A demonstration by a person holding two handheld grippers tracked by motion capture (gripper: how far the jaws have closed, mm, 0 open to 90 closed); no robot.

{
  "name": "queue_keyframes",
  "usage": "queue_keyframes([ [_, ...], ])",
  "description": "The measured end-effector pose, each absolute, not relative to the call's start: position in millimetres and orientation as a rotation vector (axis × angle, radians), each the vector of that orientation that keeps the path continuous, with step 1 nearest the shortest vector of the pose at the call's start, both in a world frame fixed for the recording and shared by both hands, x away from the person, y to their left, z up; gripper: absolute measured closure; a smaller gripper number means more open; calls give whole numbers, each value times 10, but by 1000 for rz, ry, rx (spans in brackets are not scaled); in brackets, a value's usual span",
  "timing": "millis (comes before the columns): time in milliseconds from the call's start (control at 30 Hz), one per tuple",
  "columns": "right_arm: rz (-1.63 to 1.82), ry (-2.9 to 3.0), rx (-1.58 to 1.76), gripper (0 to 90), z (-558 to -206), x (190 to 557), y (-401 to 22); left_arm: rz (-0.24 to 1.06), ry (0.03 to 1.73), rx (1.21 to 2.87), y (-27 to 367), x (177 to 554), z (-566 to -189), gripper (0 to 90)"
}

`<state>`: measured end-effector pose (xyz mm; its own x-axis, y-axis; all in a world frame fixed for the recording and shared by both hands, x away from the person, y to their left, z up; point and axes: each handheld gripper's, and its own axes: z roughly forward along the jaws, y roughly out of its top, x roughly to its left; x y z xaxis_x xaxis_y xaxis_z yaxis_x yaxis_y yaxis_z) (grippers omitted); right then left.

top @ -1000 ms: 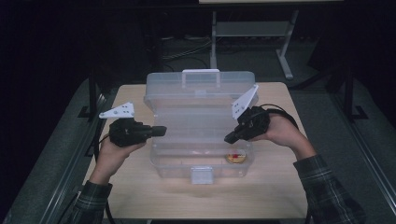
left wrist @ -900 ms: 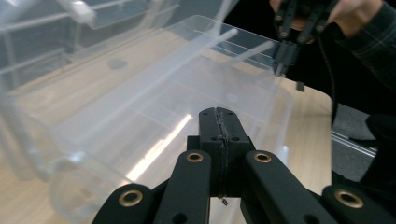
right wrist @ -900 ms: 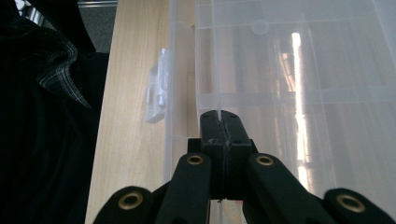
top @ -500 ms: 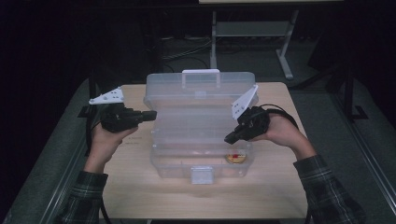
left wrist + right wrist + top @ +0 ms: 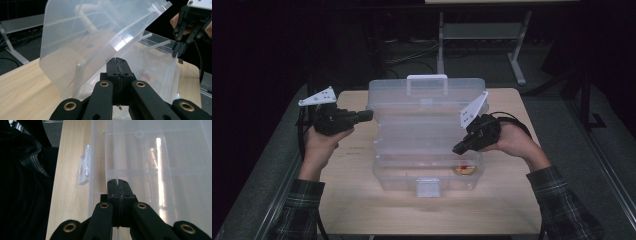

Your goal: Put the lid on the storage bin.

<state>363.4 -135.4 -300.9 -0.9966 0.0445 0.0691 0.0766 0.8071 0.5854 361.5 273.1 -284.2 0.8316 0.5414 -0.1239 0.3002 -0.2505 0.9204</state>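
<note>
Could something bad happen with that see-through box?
Maybe. The clear plastic box stands open, its lid tilted up; it might drop shut. The right gripper, jaws shut, sits at the box's thin wall and could nudge the box. The small yellow-red thing inside could then slide about.

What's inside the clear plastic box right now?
In the clear plastic box, one small round yellowish item with a red spot lies in the front right compartment. The other compartments look empty, though glare and the right gripper hide parts.
</note>
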Motion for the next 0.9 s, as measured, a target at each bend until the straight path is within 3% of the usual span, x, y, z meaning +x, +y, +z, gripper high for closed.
queue_keyframes([
  [333, -951, -2938, -98, 874, -3009, 3624, -1347, 267, 638, 1853, 2730, 3620, -2836, 900],
  [567, -983, -2927, -138, 683, -2997, 3606, -1386, 269, 638, 1846, 2725, 3617, -2828, 900],
  [700, -1048, -2910, -186, 644, -2958, 3613, -1465, 271, 635, 1849, 2719, 3619, -2824, 900],
  [833, -1117, -2896, -232, 661, -2896, 3614, -1567, 269, 634, 1848, 2720, 3619, -2826, 900],
  [900, -1195, -2870, -287, 735, -2843, 3617, -1673, 272, 635, 1851, 2717, 3613, -2824, 900],
])
